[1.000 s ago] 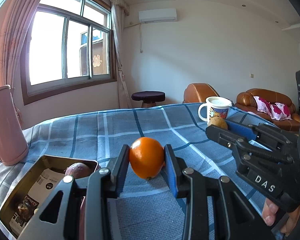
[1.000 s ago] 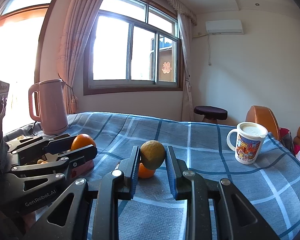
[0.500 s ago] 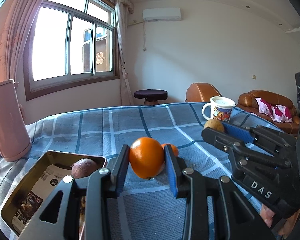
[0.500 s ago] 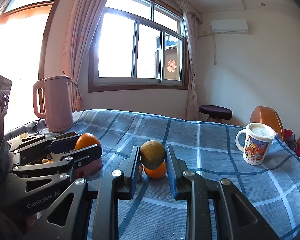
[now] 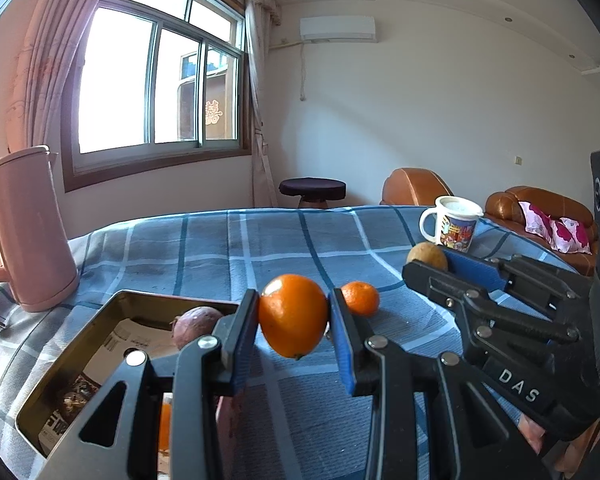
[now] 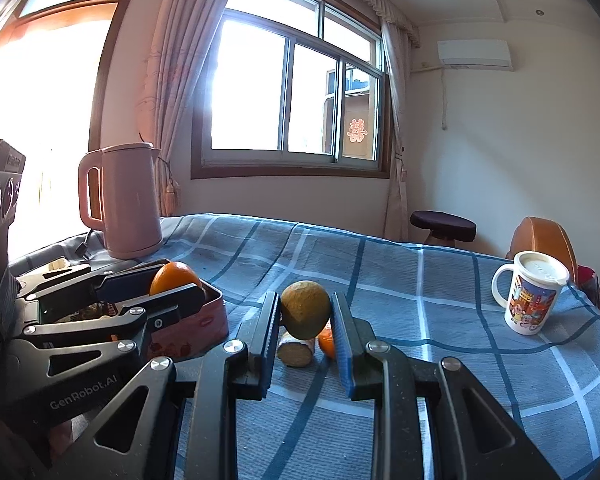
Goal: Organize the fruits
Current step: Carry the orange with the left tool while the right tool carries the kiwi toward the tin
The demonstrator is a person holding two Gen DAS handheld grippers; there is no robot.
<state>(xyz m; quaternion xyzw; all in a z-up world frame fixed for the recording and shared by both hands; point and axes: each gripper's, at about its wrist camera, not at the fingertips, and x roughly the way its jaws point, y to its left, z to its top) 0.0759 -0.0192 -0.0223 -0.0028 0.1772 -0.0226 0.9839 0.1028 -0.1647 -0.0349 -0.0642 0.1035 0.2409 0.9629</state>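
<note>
My left gripper [image 5: 293, 316] is shut on a round orange [image 5: 293, 314], held just right of an open tin box [image 5: 69, 360]; the right wrist view shows this orange [image 6: 172, 276] over the tin's [image 6: 196, 320] near corner. A purple-brown fruit [image 5: 196, 320] lies in the tin. My right gripper [image 6: 305, 312] is shut on a yellow-brown fruit [image 6: 305, 309] above the blue checked cloth [image 6: 420, 312]; the left wrist view shows that right gripper [image 5: 428, 261] beside the left one. A small mandarin [image 5: 360, 298] and a tan stub [image 6: 296, 351] lie on the cloth.
A pink kettle [image 5: 24, 232] stands behind the tin at the left, its cord trailing on the cloth. A printed white mug [image 6: 532, 300] stands at the far right of the table. Printed paper and wrappers line the tin's bottom. A stool and brown sofas stand beyond the table.
Both grippers have shifted left toward the tin, each still holding its fruit. The small mandarin has come into sight from behind the held orange.
</note>
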